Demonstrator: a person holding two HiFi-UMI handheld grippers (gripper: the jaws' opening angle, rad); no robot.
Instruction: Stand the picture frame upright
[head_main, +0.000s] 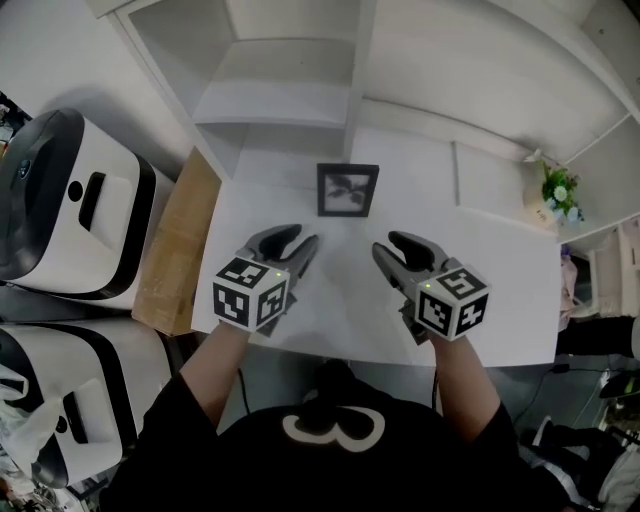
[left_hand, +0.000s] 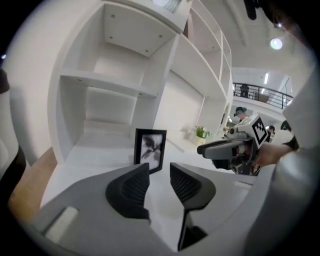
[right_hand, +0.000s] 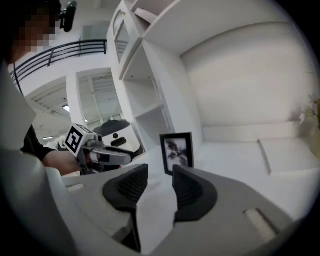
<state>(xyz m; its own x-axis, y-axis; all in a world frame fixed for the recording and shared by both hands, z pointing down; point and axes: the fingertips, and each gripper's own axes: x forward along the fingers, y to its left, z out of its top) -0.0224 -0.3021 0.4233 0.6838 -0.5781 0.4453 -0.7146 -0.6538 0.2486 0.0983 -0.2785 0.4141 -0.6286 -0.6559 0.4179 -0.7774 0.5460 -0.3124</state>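
Note:
A black picture frame with a dark leafy print stands upright on the white table, near the shelf unit at the back. My left gripper hovers in front of it to the left, and my right gripper to the right. Both are clear of the frame and hold nothing. In the left gripper view the frame rises just beyond the open left gripper. In the right gripper view the frame stands behind the open right gripper.
A white shelf unit backs the table. A small potted plant sits at the far right. Two white machines stand left of the table beside a wooden board. The table's near edge runs just below my grippers.

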